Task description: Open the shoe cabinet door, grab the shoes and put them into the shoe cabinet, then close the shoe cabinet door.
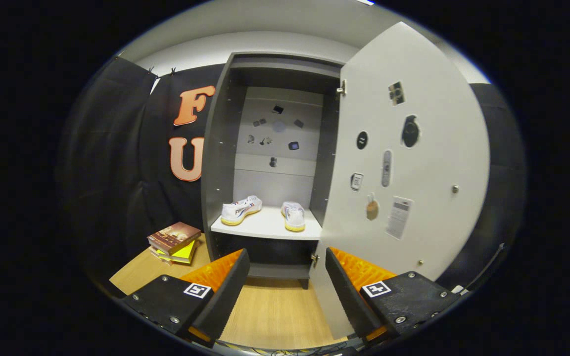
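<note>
Gripper view: the hand-held gripper (285, 277) is spread wide and holds nothing, above the wooden floor (275, 311). Beyond its fingers the shoe cabinet (220, 148) stands with its door (413, 163) swung open; two shoes (265, 210) rest on the shelf (265, 228), one lying crosswise, the other lengthwise with its heel toward the fingers.

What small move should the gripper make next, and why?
Probably swing right to the door and push it shut: both shoes already sit on the cabinet shelf, the door stands open, and the gripper is open, holding nothing.
</note>
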